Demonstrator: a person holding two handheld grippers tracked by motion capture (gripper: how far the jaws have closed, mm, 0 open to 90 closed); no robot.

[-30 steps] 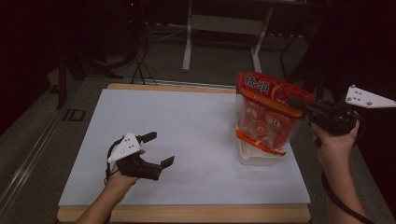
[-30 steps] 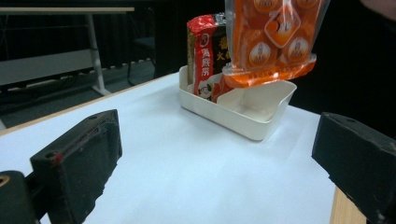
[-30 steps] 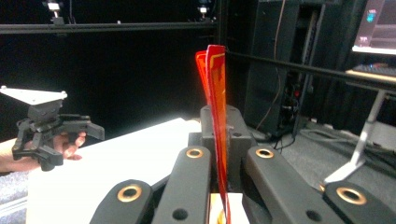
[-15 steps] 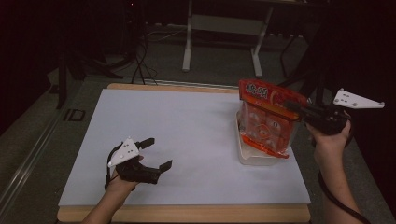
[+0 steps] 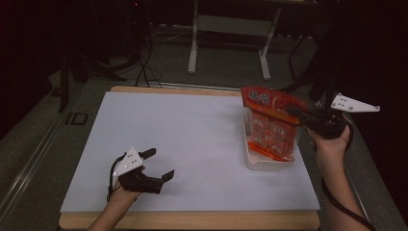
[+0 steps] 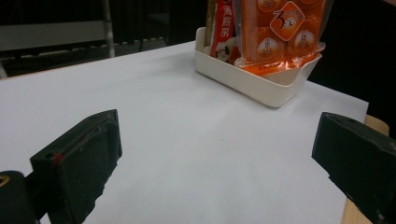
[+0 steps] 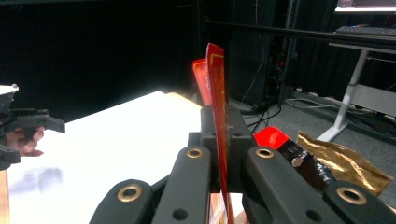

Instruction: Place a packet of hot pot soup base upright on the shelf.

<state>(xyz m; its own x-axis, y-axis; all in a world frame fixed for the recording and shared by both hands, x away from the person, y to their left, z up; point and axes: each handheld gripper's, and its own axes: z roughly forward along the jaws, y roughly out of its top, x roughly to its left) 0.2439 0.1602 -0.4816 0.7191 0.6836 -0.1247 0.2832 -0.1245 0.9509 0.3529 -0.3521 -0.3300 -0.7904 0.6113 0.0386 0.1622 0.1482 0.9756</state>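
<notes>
An orange-red snack bag [image 5: 269, 127] stands upright in a white bin [image 5: 269, 162] at the table's right side. My right gripper [image 5: 294, 112] is shut on the bag's top edge. In the right gripper view the jaws pinch the thin red bag edge [image 7: 215, 88]. Over the white sheet at the front left, my left gripper [image 5: 159, 166] is open and holds nothing. The left gripper view looks across the sheet at the bag [image 6: 280, 32] in the bin [image 6: 261, 84], with a second red packet [image 6: 223, 28] beside it.
A white sheet [image 5: 192, 139] covers the wooden table. A gold packet [image 7: 345, 163] and a red packet [image 7: 273, 137] lie below the right gripper. A desk frame [image 5: 231, 29] and cables stand on the floor behind the table.
The right gripper has brought the bag a little lower and more upright into the bin. The left gripper has drifted slightly toward the near edge, still open.
</notes>
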